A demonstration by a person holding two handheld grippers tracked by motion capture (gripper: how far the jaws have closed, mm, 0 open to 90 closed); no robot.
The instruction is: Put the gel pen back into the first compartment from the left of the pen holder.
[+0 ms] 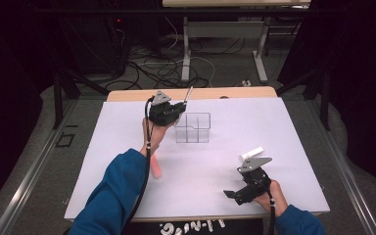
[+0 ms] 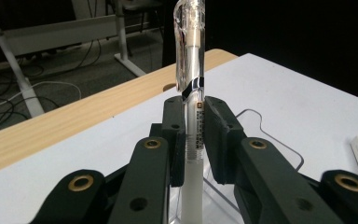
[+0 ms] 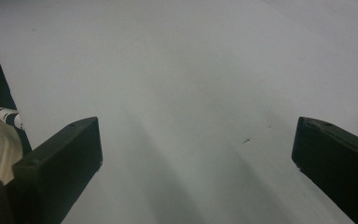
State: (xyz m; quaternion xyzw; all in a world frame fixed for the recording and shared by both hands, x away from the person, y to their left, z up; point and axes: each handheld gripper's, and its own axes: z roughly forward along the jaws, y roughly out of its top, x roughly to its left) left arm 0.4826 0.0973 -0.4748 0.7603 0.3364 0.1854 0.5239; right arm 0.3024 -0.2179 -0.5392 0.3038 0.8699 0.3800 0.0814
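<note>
High view: I read the clear divided organiser (image 1: 193,128) as my landmark; every place below is given from it.
Left gripper (image 1: 180,108): sits at the organiser's far-left corner, raised over its rim, jaws clamped on a clear pen (image 1: 188,94).
Pen, long axis: close to upright in the left gripper view (image 2: 191,93), clip end up, pale lower barrel running down between the pads toward the organiser wall (image 2: 270,140) below. From the high view it leans slightly away from me.
Pen relative to gripper: gripped mid-barrel, tip end below the jaws, directly over the near-left compartments; I cannot tell which one.
Right gripper (image 1: 235,194): well apart from the organiser, on its near-right side, jaws spread wide over bare white table (image 3: 177,70), holding nothing.
Nearer hand: the left, plainly; the right is out of play.
Other items: a white eraser-like block (image 1: 251,152) to the organiser's near right; a pink marker (image 1: 155,166) to its near left, beside the blue sleeve (image 1: 117,191).
Judgement: the coming move turns on lowering the pen straight down; any lean risks the tip catching a divider.
</note>
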